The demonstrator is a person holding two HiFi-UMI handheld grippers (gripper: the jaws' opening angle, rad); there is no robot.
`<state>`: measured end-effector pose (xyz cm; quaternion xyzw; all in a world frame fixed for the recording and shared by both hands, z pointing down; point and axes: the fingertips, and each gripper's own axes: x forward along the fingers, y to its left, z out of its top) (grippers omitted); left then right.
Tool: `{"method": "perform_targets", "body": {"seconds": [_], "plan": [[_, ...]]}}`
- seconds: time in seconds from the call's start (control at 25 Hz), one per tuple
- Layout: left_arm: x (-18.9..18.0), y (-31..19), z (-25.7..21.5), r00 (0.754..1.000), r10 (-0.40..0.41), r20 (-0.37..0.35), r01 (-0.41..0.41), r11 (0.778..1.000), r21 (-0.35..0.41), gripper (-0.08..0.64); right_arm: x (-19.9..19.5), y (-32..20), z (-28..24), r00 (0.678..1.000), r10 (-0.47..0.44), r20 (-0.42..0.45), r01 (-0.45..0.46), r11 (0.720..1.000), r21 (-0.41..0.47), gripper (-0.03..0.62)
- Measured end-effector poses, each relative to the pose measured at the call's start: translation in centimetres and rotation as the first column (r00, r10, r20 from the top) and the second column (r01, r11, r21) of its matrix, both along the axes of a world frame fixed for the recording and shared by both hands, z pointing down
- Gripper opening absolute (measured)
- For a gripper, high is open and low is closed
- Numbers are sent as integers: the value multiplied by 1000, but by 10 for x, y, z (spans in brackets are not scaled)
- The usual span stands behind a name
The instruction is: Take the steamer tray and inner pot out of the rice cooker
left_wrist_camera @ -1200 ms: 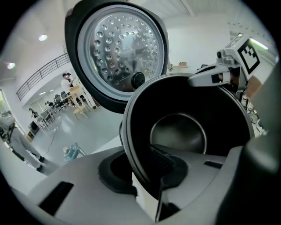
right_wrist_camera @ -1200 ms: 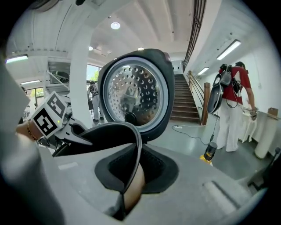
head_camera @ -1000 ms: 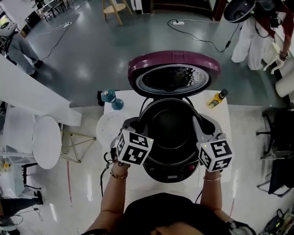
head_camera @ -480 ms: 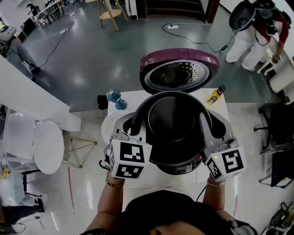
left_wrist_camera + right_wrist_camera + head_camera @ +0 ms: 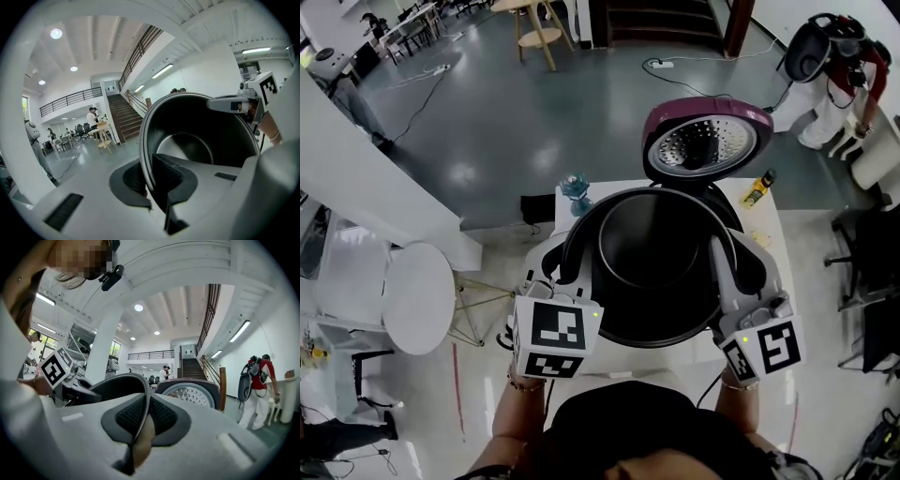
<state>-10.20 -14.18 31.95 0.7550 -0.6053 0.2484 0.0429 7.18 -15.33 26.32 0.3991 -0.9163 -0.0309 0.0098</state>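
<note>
The black inner pot (image 5: 652,258) hangs in the air between both grippers, above the white table (image 5: 766,225). My left gripper (image 5: 569,262) is shut on the pot's left rim, and its pads (image 5: 164,173) pinch the rim (image 5: 146,154) from both sides. My right gripper (image 5: 719,267) is shut on the right rim, with the thin edge (image 5: 146,406) pressed between its pads (image 5: 161,416). Behind the pot the rice cooker's purple lid (image 5: 705,141) stands open. The lifted pot hides the cooker's body. I cannot make out the steamer tray.
A blue bottle (image 5: 575,190) stands at the table's far left corner and a yellow bottle (image 5: 757,190) at its far right. A white round side table (image 5: 417,298) is on the left. A person in white (image 5: 834,80) stands far right, by black chair frames (image 5: 862,281).
Both grippers have risen with the inner pot gripped between them. The pot has come up out of the cooker toward the head camera and now covers the cooker's body.
</note>
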Motion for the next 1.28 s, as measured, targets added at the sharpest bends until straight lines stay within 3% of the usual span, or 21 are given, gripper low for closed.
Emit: {"method": "perform_targets", "body": {"seconds": [0.4, 0.68, 0.88, 1.28], "plan": [[-54, 78, 30, 1000, 21, -12, -22, 997, -76, 21, -55, 75, 30, 1000, 10, 6, -10, 997, -80, 35], [-74, 112, 90, 999, 47, 2, -45, 974, -220, 21, -72, 105, 102, 999, 45, -4, -44, 961, -273, 35], [-82, 124, 139, 997, 73, -1, -70, 939, -336, 21, -79, 116, 155, 997, 69, -19, -71, 917, -393, 35], [-78, 127, 228, 988, 149, -44, -151, 845, -513, 21, -74, 126, 249, 990, 131, -51, -135, 802, -582, 35]]}}
